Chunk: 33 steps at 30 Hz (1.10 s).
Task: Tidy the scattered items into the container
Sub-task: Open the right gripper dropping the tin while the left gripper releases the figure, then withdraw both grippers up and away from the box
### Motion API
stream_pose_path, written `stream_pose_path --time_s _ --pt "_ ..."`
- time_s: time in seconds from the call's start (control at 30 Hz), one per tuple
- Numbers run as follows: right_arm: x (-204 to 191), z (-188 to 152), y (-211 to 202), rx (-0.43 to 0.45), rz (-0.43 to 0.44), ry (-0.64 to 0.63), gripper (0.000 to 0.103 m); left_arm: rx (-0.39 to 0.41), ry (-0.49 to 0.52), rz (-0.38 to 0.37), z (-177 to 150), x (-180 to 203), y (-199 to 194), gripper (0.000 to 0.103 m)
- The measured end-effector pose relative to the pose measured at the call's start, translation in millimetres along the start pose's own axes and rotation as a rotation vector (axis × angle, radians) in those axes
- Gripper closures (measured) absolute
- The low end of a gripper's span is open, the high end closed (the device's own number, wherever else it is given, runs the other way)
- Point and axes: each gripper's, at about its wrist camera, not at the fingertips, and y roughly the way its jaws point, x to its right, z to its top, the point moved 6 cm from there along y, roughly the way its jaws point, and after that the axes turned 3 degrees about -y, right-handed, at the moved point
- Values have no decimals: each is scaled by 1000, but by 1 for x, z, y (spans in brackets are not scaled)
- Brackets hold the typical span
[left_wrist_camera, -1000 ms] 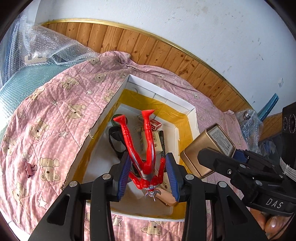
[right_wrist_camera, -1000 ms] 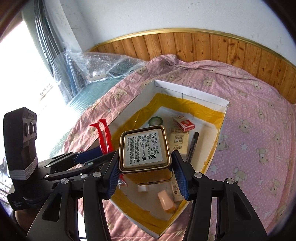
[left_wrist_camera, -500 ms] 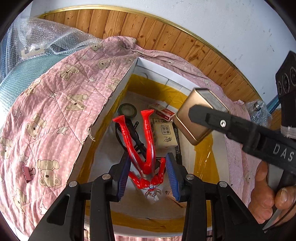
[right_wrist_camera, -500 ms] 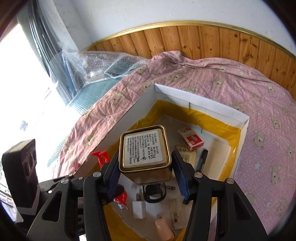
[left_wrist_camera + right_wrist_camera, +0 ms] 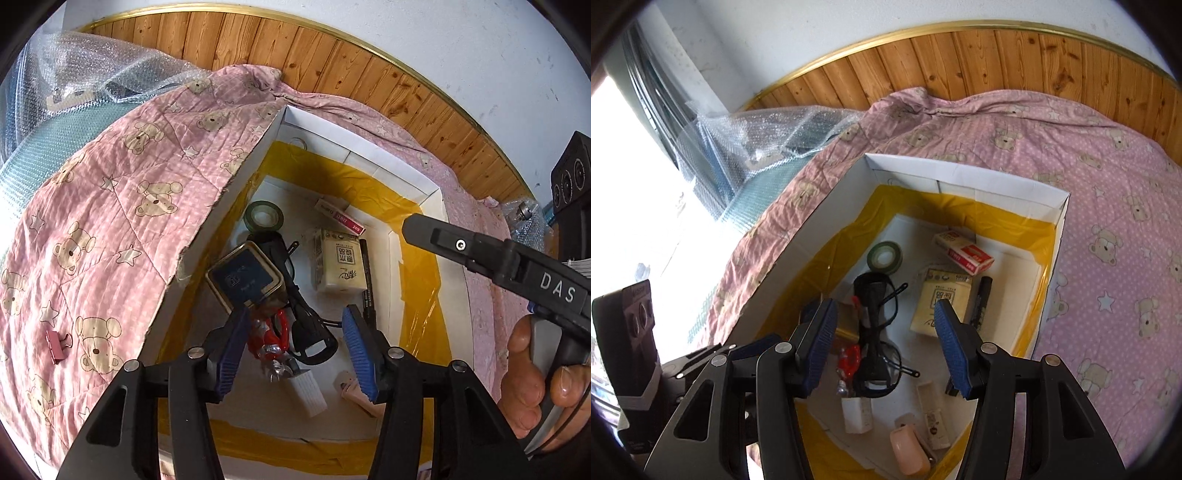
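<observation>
Now both my left gripper [image 5: 295, 347] and right gripper [image 5: 886, 341] hang apart and empty over the box [image 5: 417, 188]; I'd lift straight out, then fetch the pink clip [image 5: 57, 345] off the quilt [image 5: 110, 206].

A bedroom in a home. A bed is covered by a pink quilt [image 5: 1115, 177] printed with teddy bears and stars. At its far side, a wood-panelled headboard [image 5: 979, 62] with a gold rim stands against a white plastered wall [image 5: 424, 33]. On the left lies a heap of bubble wrap [image 5: 768, 136], with bright daylight coming in there. A white cardboard box [image 5: 960, 177] of small household odds and ends sits on the quilt.
</observation>
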Motion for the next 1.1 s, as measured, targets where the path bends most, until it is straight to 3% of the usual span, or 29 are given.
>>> stream_pose_path --time_s 0.6,1.1 --pt "-37 -43 -34 -39 19 -115 45 15 9 -17 -36 16 -41 45" --pt "-30 -72 -63 -131 -48 -174 45 6 73 29 -54 41 -49 38"
